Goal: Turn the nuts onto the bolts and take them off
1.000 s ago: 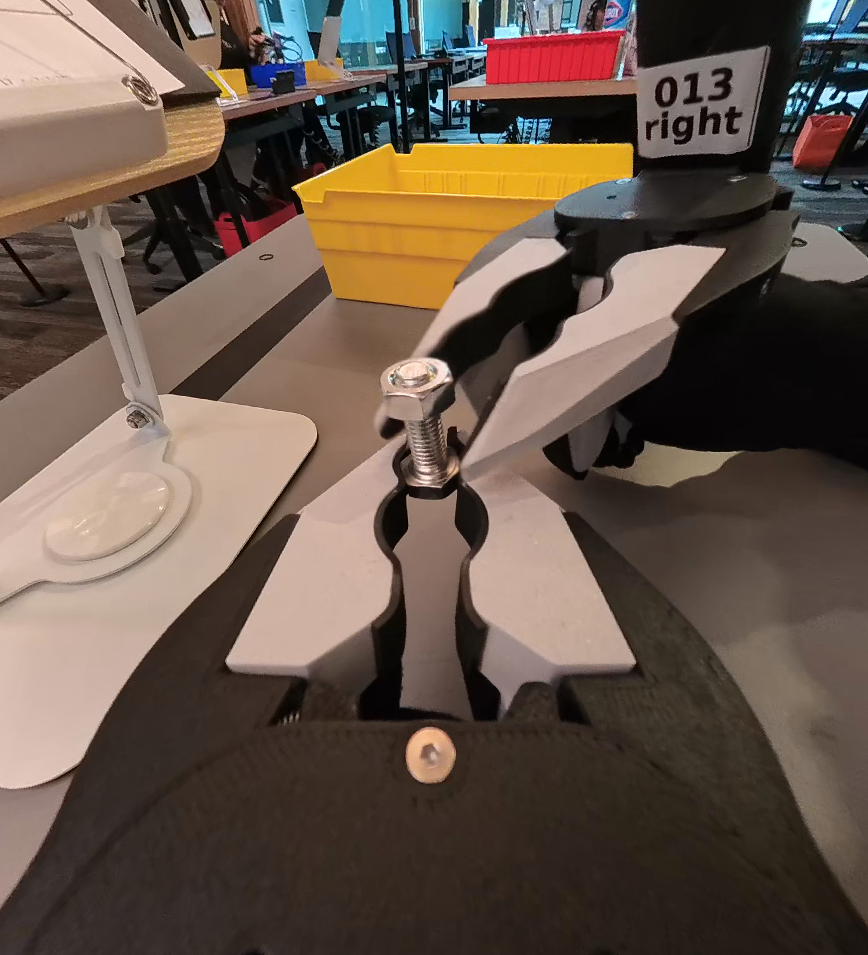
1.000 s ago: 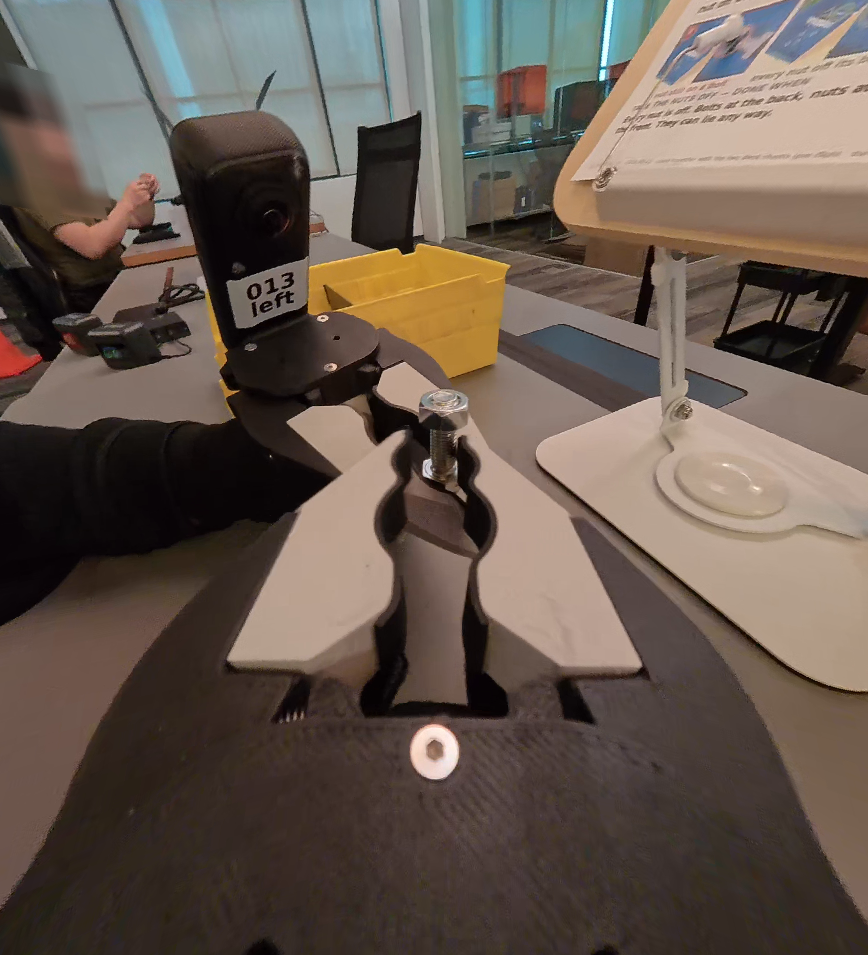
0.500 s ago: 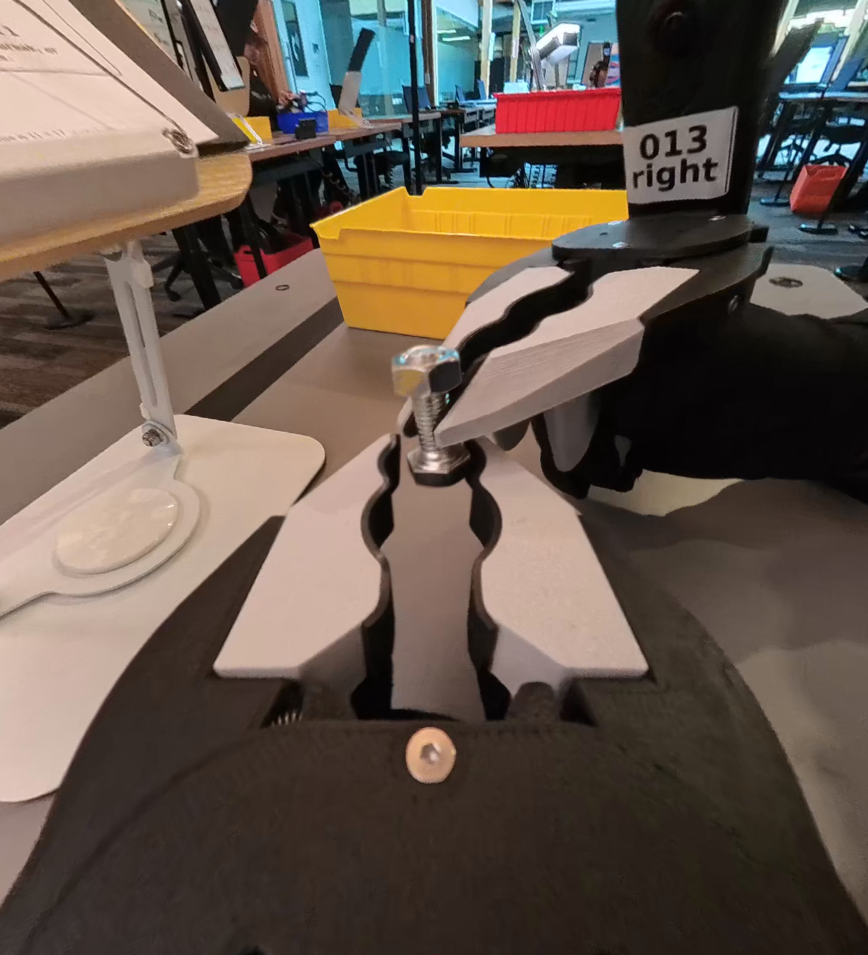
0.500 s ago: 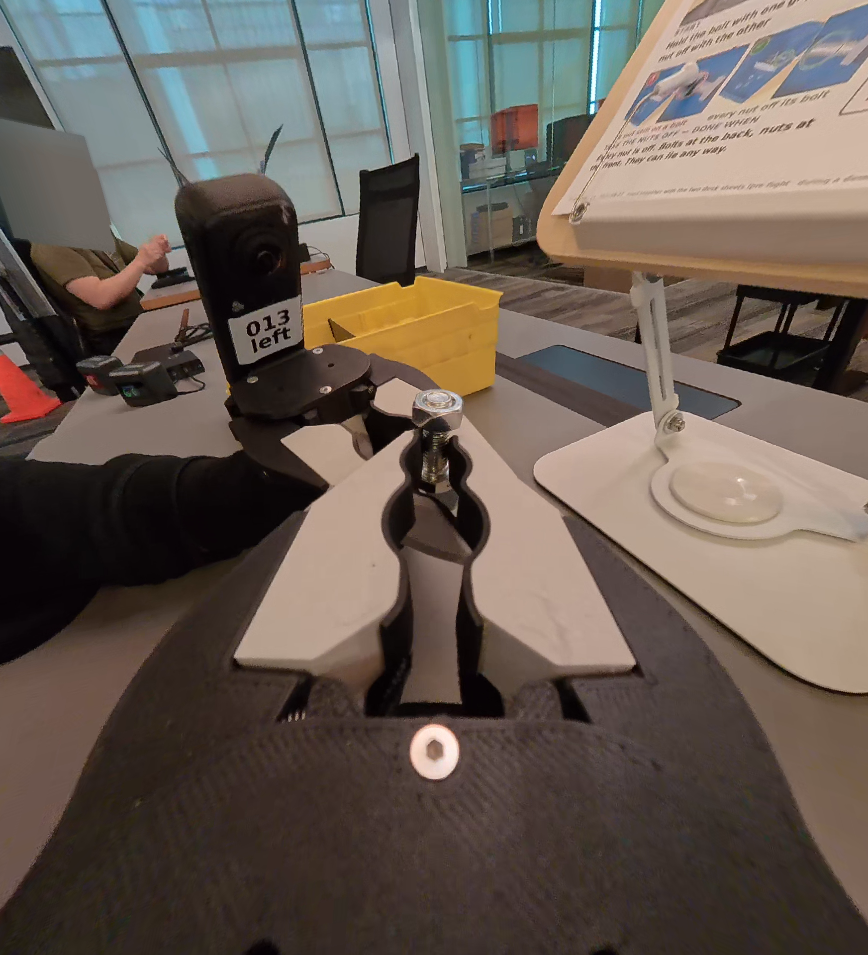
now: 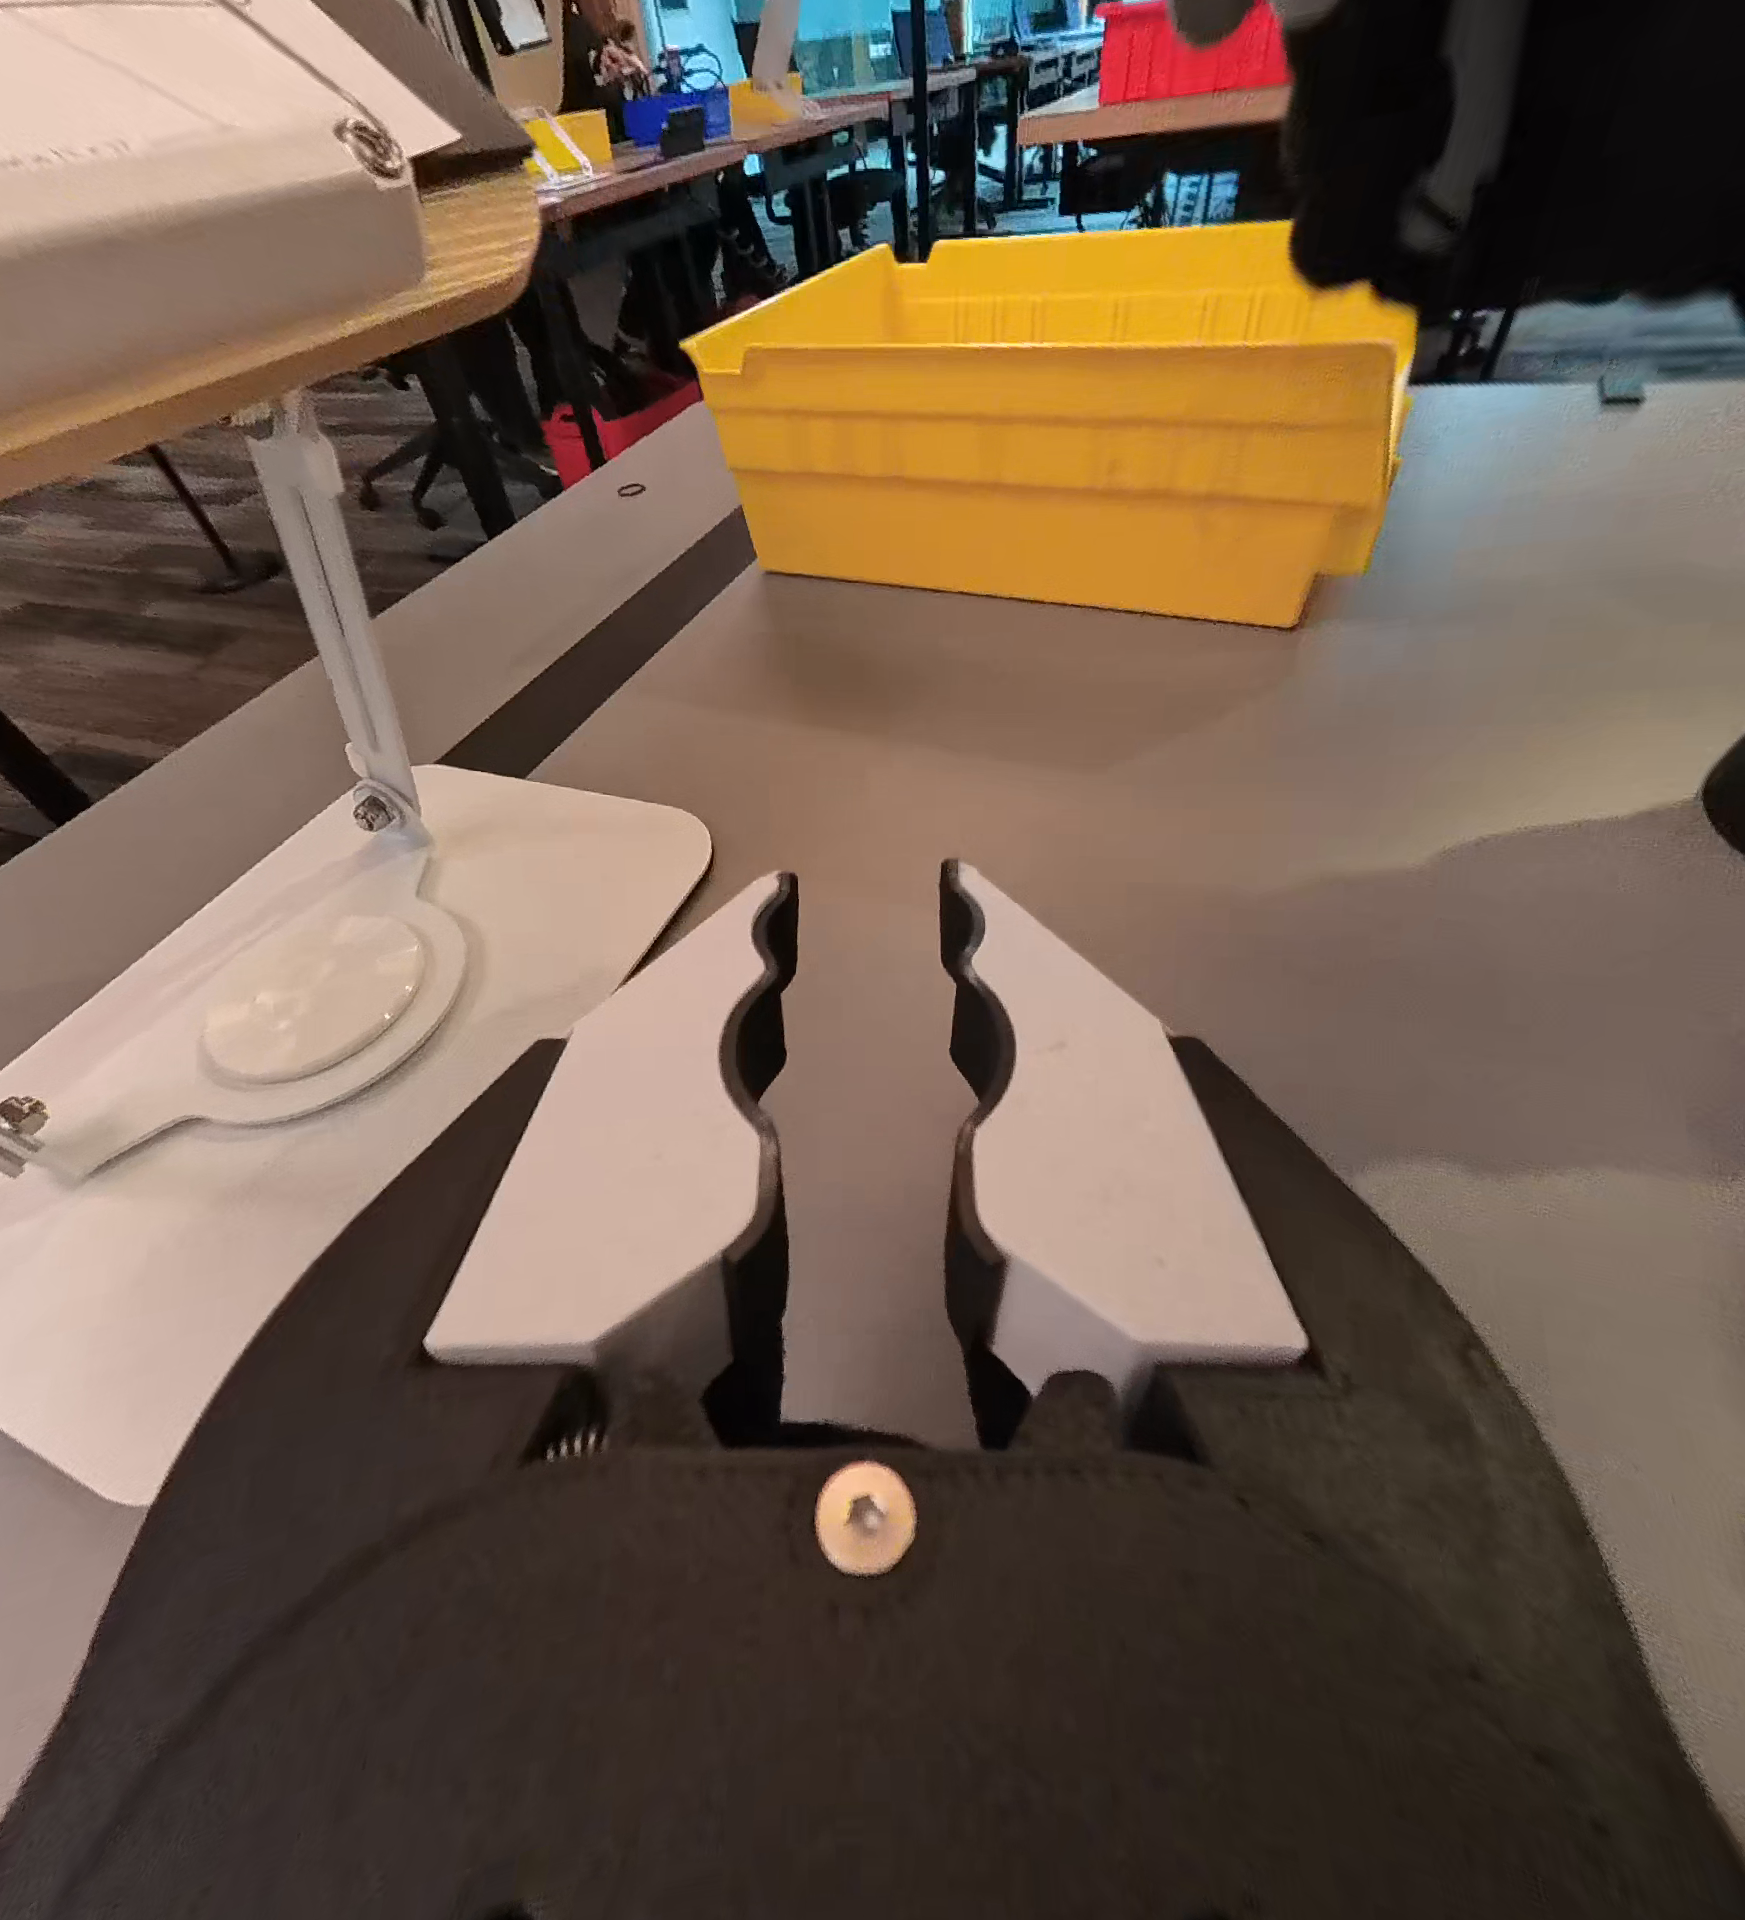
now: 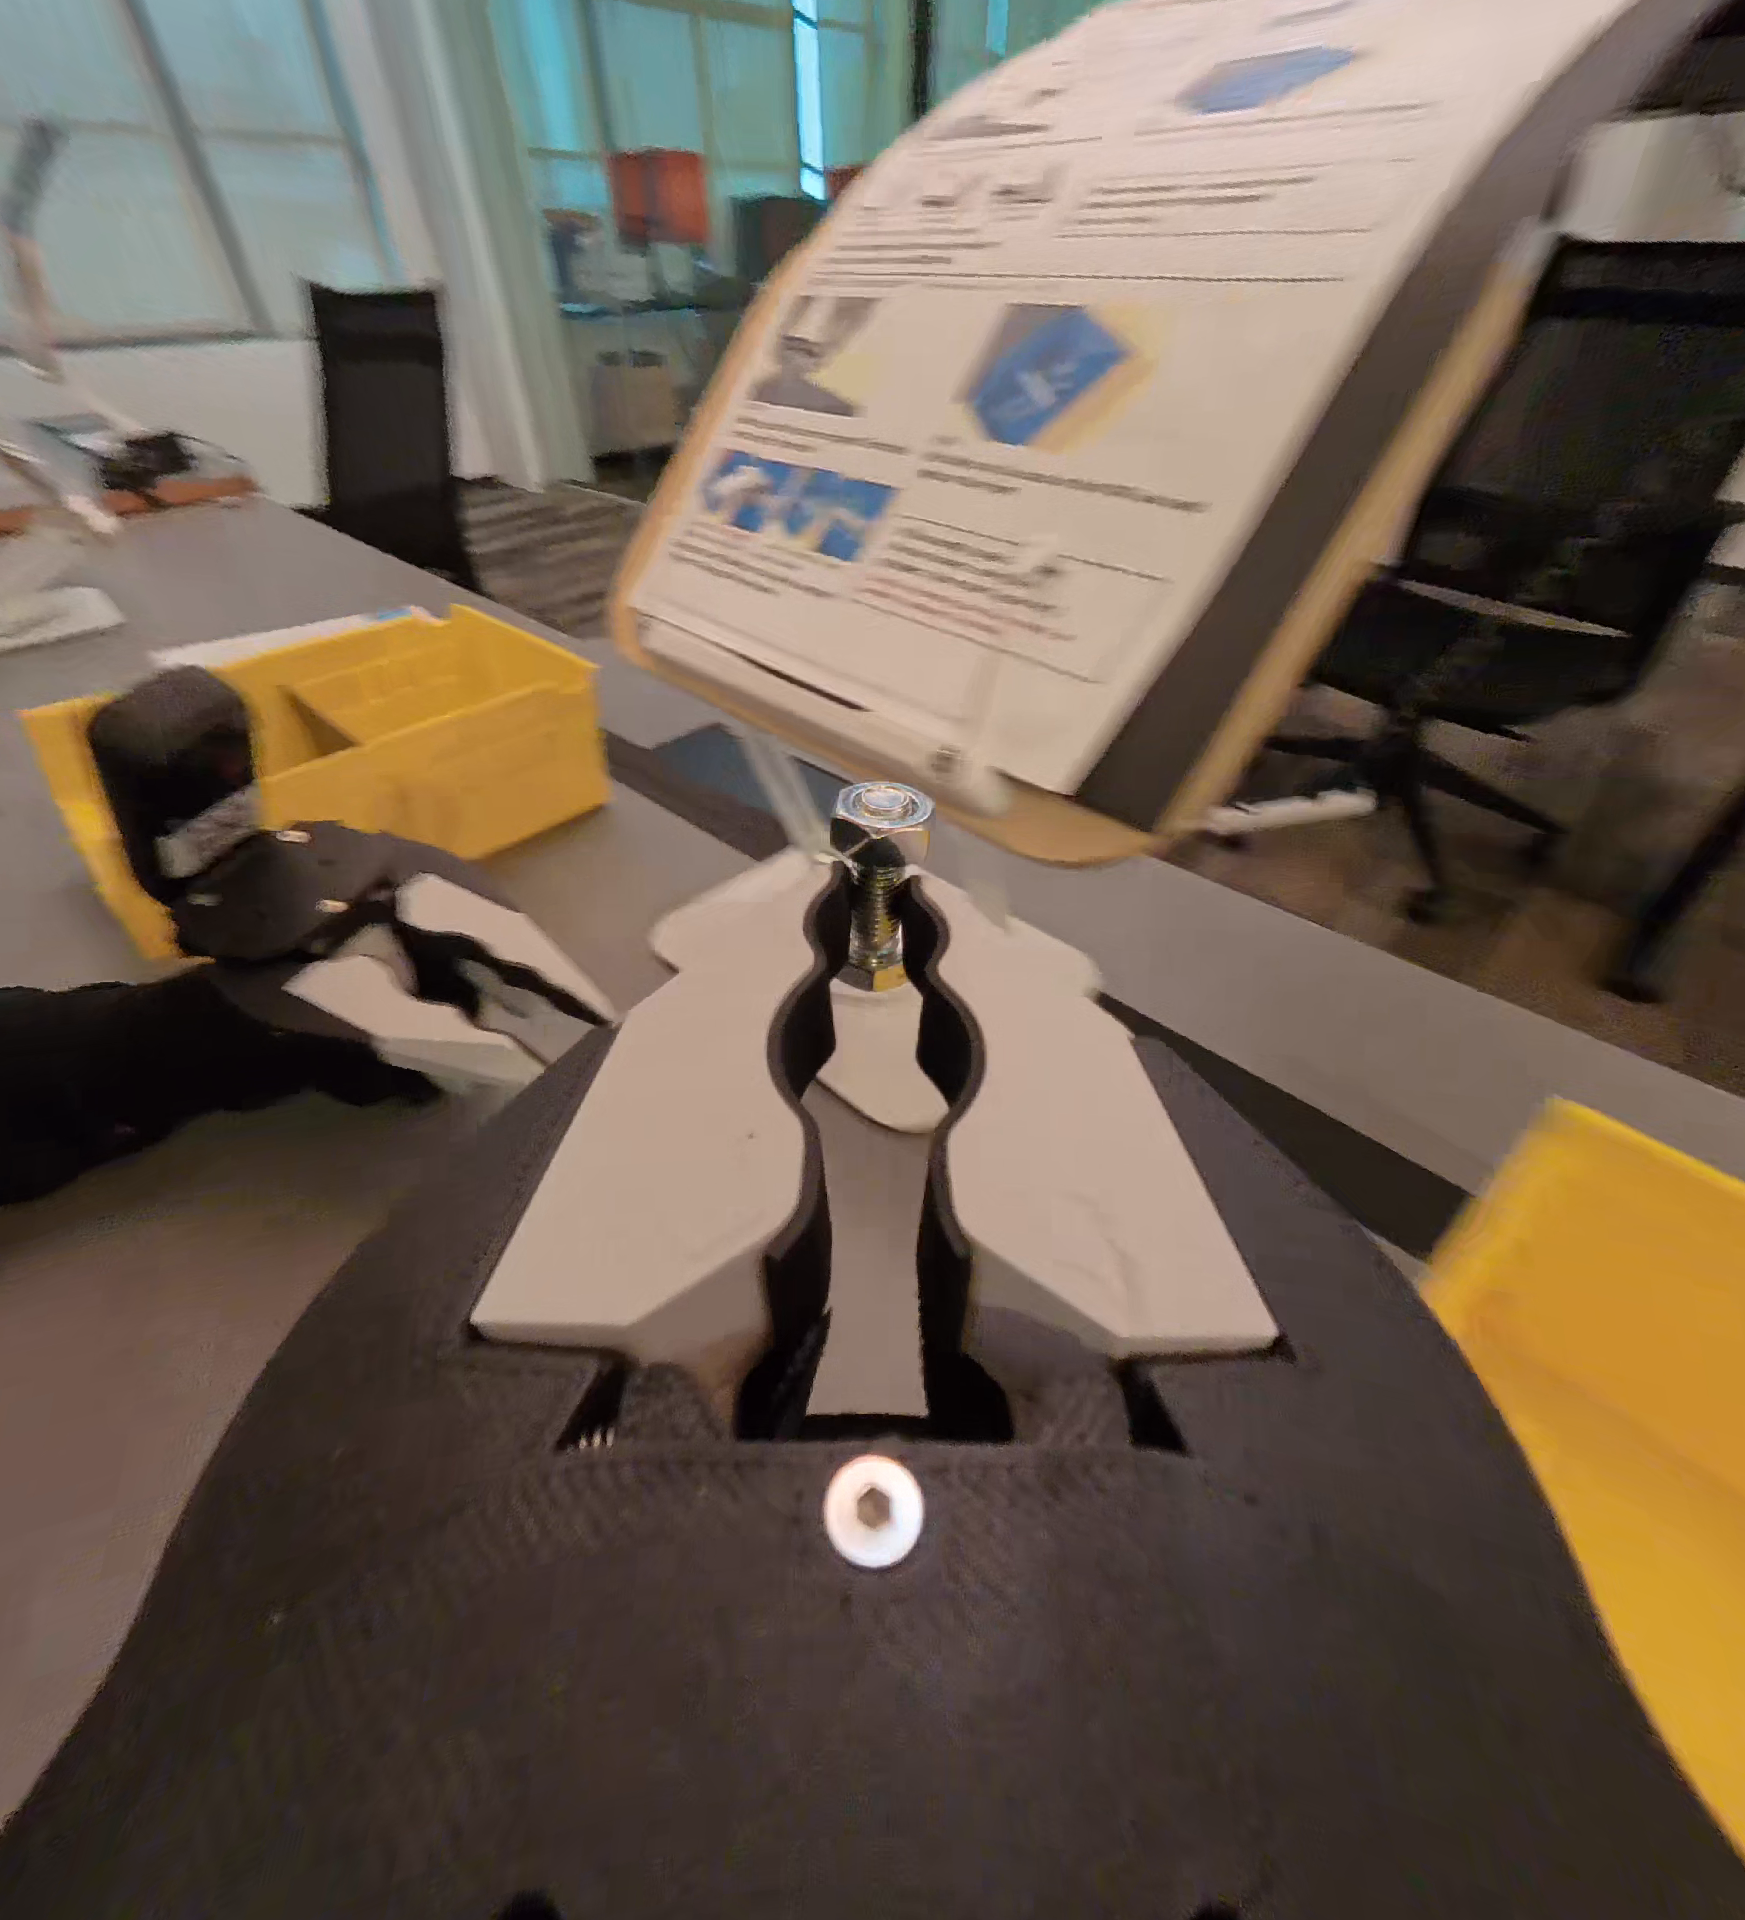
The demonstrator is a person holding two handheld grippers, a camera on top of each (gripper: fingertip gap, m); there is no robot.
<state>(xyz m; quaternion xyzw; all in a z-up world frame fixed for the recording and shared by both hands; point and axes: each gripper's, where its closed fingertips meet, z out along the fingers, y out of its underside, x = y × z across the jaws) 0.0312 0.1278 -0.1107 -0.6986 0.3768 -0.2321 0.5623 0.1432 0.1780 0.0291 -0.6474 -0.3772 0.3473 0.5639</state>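
Note:
My right gripper [image 6: 873, 894] is shut on a silver bolt [image 6: 876, 904] and holds it upright in the air. The hex head is on top and a nut [image 6: 873, 977] sits on the thread just below the fingertips. My left gripper [image 5: 868, 883] is open and empty, low over the grey table [image 5: 1263, 935]. It also shows in the right wrist view [image 6: 494, 977], down to the left and apart from the bolt. In the left wrist view only a black gloved hand [image 5: 1522, 135] shows at the top right.
A yellow bin [image 5: 1044, 468] stands ahead of my left gripper and also shows in the right wrist view [image 6: 432, 717]. Another yellow bin [image 6: 1657, 1351] is close on the right. A white stand [image 5: 328, 987] carries an instruction board [image 6: 1107, 395] over the table's edge. My right fingertips sit around 20 cm from my left ones.
My left gripper has opened and let go of the nut. My right gripper has lifted the bolt, with the nut on it, up and away to the right.

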